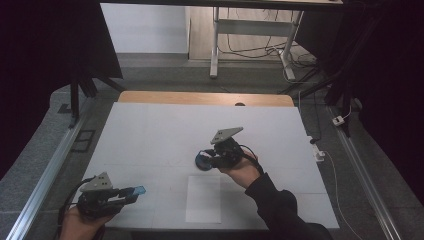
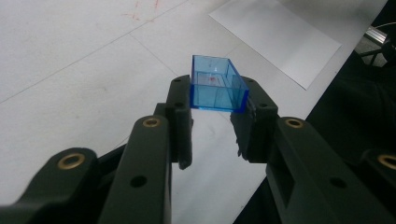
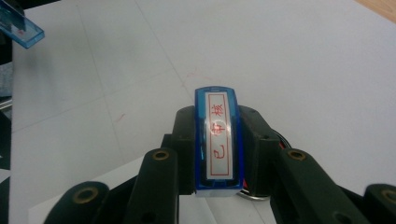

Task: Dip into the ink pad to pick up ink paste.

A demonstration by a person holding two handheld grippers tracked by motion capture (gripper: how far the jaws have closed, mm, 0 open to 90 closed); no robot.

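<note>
On the table point(image 1: 150, 130), just behind the white paper sheet point(image 1: 203, 199), my right gripper point(image 1: 209, 160) has its jaws closed tight on a blue stamp point(image 3: 218, 140) with red characters on its face. Well to the left of the sheet, my left gripper point(image 1: 131, 194) clamps a clear blue cap point(image 2: 217, 85) at the jaw tips. I see nothing standing between them and the sheet.

Left tool point(image 1: 131, 192) clamped near table edge, right tool point(image 1: 206, 160) clamped mid-table
</note>
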